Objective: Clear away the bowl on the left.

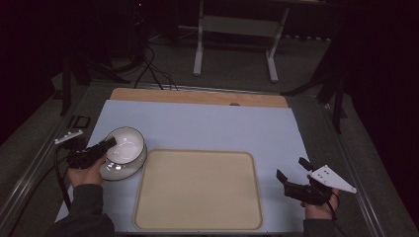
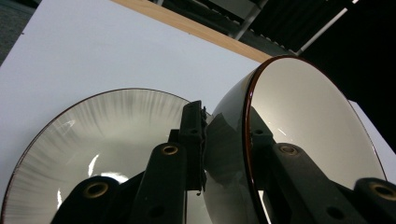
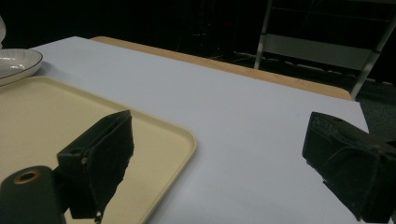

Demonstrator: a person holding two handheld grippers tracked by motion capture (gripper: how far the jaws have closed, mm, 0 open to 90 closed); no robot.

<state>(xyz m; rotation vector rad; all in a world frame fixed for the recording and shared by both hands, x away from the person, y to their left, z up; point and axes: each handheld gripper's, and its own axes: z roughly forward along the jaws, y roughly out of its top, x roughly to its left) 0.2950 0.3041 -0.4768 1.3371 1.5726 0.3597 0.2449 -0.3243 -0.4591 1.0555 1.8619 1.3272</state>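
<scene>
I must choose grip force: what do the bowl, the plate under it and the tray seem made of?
Bowl: likely glazed ceramic, glossy with reflections and a dark rim line. Plate: likely the same, shiny, with fine radial streaks. Tray: probably plastic, matte beige, rounded raised edge.

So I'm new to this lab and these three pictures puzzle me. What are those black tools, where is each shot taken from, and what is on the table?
A person sits at the table and holds a two-jaw gripper in each hand. The high view looks down from above; the other two come from small cameras riding on each gripper. The left gripper is shut on the rim of a white bowl, tilted above a plate; the left gripper view shows one jaw outside the bowl's wall and one inside. The right gripper rests open, holding nothing. A beige tray lies on a pale blue mat.
</scene>
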